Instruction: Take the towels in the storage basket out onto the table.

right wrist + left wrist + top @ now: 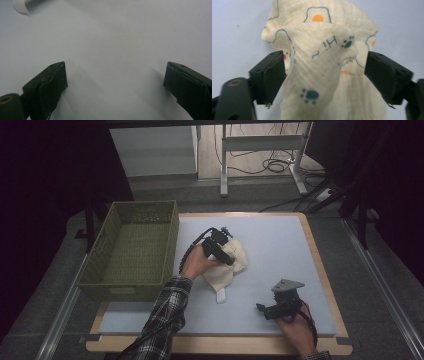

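A cream cloth printed with paw marks and fried eggs lies bunched near the middle of the blue-grey mat. My left gripper sits right over it, held by a hand in a plaid sleeve. In the left gripper view a raised fold of the cloth stands between the two jaws, and the left gripper is open, its pads apart from the fabric. My right gripper hovers low over bare mat at the front right. It is open with nothing between its jaws.
An olive-green slatted basket stands at the left edge of the table, beside the cloth. A pale tab of the cloth pokes out toward the right gripper. Desk legs and cables lie on the floor beyond the table.
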Demonstrator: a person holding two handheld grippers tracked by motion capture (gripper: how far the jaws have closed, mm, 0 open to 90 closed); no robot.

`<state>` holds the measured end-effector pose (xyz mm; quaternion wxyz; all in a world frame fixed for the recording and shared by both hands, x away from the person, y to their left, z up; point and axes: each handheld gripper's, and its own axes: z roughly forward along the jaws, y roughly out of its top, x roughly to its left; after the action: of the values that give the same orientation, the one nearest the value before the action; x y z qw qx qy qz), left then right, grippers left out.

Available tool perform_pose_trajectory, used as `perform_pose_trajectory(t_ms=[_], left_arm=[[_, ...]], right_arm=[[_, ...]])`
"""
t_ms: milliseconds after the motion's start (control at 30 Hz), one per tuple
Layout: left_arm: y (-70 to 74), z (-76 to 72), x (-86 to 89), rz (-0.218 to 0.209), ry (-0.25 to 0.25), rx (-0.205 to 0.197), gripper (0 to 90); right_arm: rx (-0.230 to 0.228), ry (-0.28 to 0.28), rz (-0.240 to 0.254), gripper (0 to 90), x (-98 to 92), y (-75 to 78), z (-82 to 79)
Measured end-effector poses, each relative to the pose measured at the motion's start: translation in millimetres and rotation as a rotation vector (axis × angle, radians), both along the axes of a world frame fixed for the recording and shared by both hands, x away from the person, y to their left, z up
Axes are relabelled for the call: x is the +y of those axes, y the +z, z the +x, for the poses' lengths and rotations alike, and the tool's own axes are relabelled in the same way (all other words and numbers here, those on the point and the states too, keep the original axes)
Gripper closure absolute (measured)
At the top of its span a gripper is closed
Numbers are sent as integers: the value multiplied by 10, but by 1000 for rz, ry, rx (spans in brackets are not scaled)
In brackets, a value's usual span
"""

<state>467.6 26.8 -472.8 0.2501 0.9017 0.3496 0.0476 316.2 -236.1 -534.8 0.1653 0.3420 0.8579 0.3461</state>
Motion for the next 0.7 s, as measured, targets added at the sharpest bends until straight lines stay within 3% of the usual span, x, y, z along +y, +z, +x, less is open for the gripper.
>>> perform_pose_trajectory(t_ms=[200, 433, 533, 600, 633, 700], left_arm=[[174, -199, 183, -9, 15, -65, 154], [174, -362, 352, -19, 30, -95, 236], [132, -427, 404, -17, 1, -121, 394], [122, -432, 410, -28, -8, -120, 442], [103, -435, 411, -43, -23, -117, 534], [89, -426, 401, -45, -36, -117, 601]], right_arm=[[2, 0, 1, 51, -2, 1, 3], [6, -2, 3, 60, -1, 6, 4], [13, -18, 8, 286, -24, 64, 7], [33, -12, 21, 327, -29, 91, 27], [64, -2, 41, 421, -17, 117, 69], [79, 17, 67, 494, 7, 152, 127]])
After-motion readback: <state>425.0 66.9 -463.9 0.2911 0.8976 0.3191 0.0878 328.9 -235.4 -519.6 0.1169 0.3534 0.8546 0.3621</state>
